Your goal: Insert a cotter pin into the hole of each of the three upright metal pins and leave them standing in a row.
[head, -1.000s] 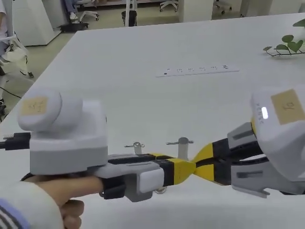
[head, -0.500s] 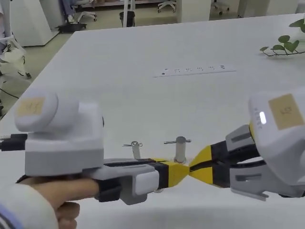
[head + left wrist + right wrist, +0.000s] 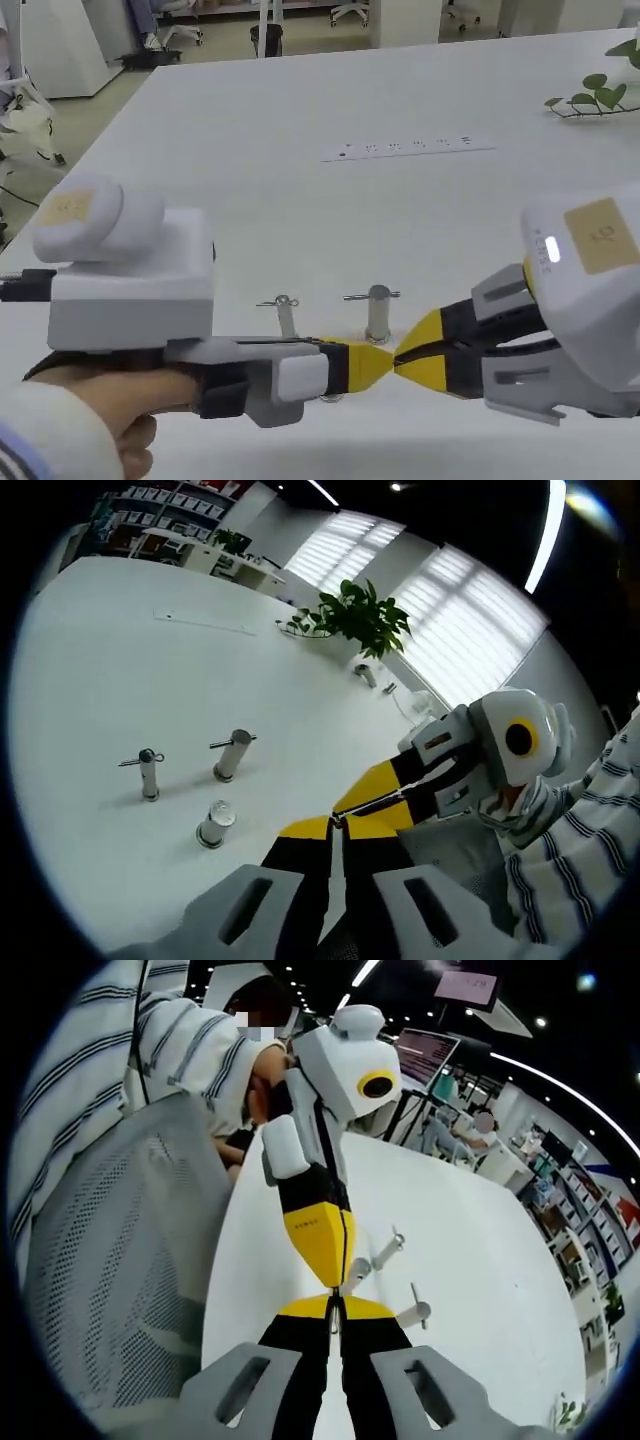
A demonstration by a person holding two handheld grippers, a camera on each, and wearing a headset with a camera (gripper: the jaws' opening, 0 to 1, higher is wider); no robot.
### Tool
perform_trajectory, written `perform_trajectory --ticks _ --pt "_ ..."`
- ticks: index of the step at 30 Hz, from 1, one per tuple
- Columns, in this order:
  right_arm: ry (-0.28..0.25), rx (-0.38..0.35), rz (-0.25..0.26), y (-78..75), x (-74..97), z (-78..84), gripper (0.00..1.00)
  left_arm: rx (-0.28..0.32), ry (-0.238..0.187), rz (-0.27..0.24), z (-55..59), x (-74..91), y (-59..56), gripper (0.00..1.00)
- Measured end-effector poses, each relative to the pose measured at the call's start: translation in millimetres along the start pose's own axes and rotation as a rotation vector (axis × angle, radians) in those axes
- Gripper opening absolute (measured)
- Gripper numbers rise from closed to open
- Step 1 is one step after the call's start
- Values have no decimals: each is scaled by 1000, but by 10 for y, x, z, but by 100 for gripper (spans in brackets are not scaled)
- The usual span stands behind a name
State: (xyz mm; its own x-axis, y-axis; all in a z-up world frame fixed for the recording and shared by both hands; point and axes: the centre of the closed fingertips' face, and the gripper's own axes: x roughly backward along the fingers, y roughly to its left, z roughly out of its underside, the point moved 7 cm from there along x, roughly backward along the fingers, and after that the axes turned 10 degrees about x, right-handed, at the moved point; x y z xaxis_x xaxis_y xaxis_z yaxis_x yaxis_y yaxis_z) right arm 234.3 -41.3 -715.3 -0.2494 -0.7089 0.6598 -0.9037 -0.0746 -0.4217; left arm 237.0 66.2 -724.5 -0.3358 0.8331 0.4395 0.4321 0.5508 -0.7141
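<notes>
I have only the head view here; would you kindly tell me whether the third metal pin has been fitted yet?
Observer: No. In the left gripper view the third metal pin stands upright with a bare top and nothing through it.
Operator: Thank you. Are the left gripper's jaws shut?
Observer: Yes. The left gripper has its jaws closed, tip to tip with the right gripper. Whether anything is pinched between them is too small to tell.
</notes>
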Motion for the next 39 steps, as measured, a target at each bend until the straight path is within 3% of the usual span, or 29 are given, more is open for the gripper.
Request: perform_trajectory --ticks 5,7,16,23,27,32,34,39 --pt "-1 2 -9 10 1 8 3 -8 11 -8 11 -1 -9 1" --pt "-5 -30 -27 28 5 11 3 1 23 -8 23 -4 -10 1" --pt "-20 -38 -42 39 -3 12 4 -18 23 -5 43 9 -16 0" --pt "-45 -45 -58 61 -10 16 18 -28 27 -2 58 64 -5 0" --pt "-56 -101 -72 57 9 76 22 -82 30 7 53 111 4 0" --pt "-155 -247 -119 84 33 104 21 -240 29 62 36 170 -32 0" --pt "-169 -254 -124 82 39 134 20 -300 29 79 37 185 -46 0" --pt "-242 -361 -172 139 17 150 16 -386 36 121 60 202 -78 0"
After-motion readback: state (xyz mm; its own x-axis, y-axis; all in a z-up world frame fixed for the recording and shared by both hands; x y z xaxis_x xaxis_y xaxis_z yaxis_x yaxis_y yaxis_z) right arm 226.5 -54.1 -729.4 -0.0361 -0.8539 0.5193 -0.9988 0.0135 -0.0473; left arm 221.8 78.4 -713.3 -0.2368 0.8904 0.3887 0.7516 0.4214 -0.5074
